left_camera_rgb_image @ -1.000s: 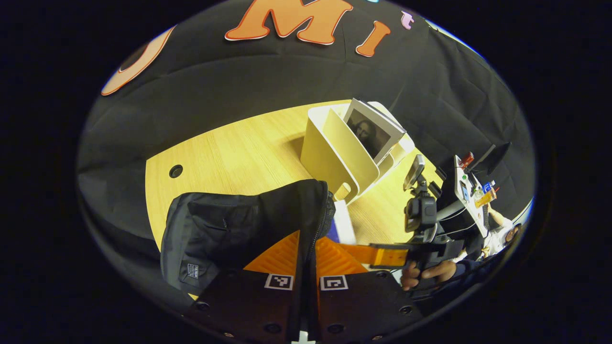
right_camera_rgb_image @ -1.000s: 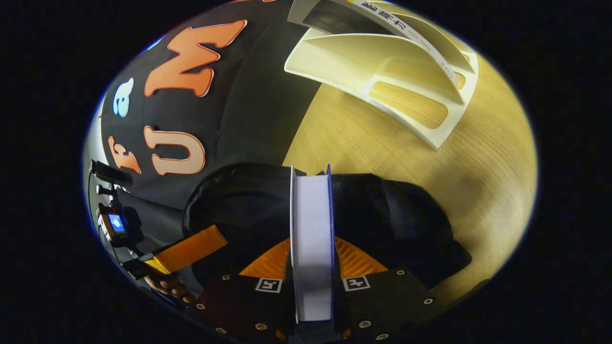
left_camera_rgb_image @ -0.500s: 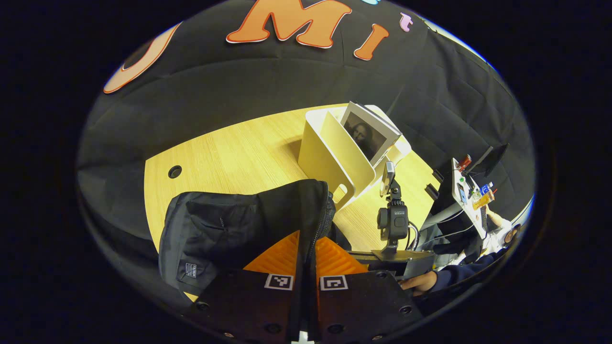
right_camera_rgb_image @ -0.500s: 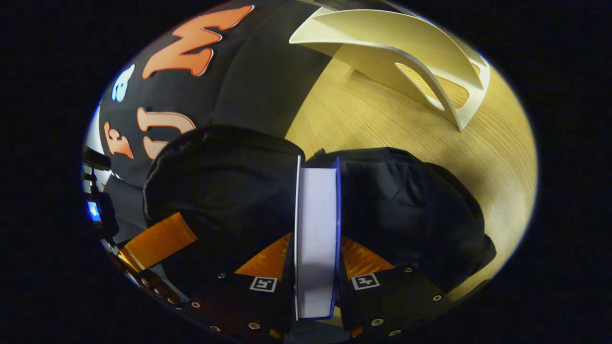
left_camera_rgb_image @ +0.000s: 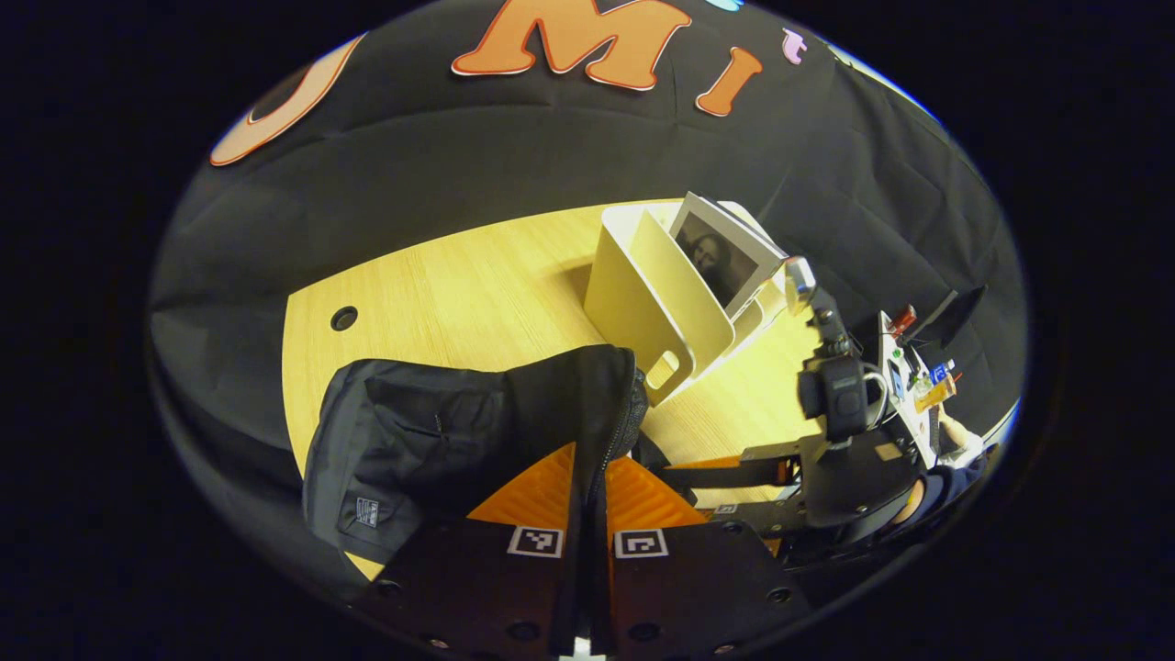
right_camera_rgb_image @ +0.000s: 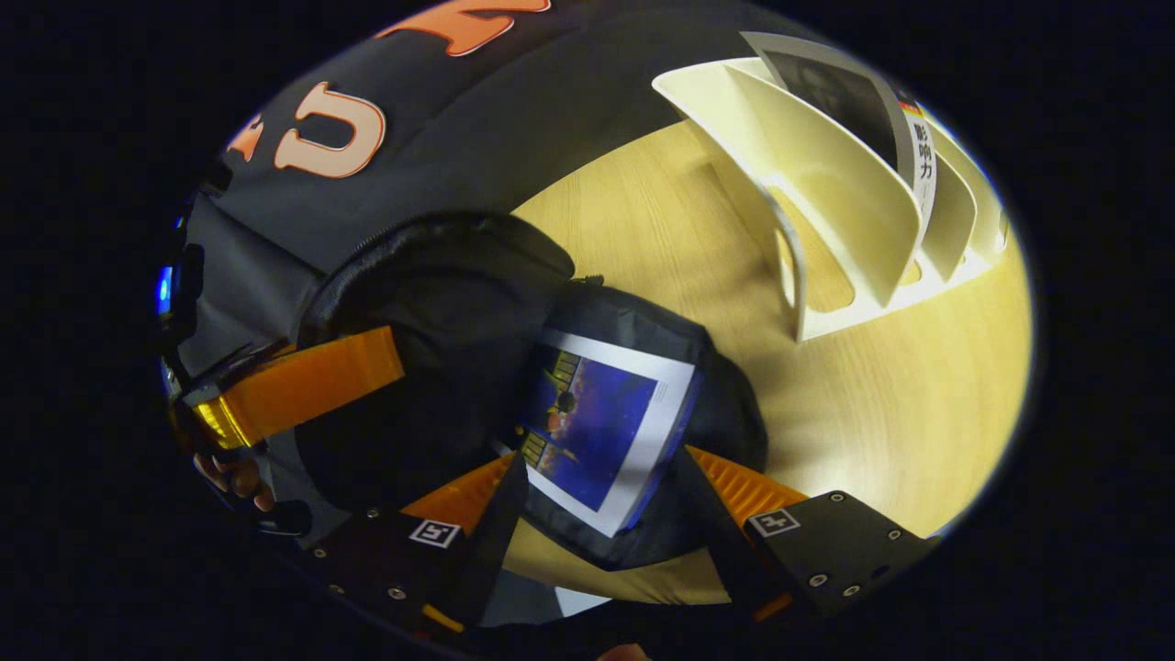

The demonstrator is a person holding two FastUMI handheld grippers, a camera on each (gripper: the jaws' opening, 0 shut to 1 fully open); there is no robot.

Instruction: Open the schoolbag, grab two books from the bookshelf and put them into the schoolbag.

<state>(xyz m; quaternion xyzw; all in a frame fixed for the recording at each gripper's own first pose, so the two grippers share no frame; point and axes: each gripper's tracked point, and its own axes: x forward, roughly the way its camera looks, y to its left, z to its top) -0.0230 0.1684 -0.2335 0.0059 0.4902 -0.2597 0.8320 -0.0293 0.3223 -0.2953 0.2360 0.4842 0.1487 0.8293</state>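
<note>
Light wood-grain surface (left_camera_rgb_image: 459, 285) carries a black fabric schoolbag (left_camera_rgb_image: 413, 441) and a cream plastic slotted bookshelf (left_camera_rgb_image: 643, 294); black cloth wall behind. Round cable hole (left_camera_rgb_image: 343, 319) near the surface's far-left edge. Left tool (left_camera_rgb_image: 587, 477) closed, pinching the schoolbag's zipper edge. Right tool (right_camera_rgb_image: 597, 514) open, fingers spread apart. Blue-covered white-bordered book (right_camera_rgb_image: 601, 431) lies inside the schoolbag's mouth. Grey portrait-cover book (left_camera_rgb_image: 721, 262) stands tilted in the bookshelf.

I find a recording booth in a lab: black cloth wall (left_camera_rgb_image: 514, 138), wooden table (left_camera_rgb_image: 459, 294), cluttered equipment desk (left_camera_rgb_image: 904, 386) beyond.
</note>
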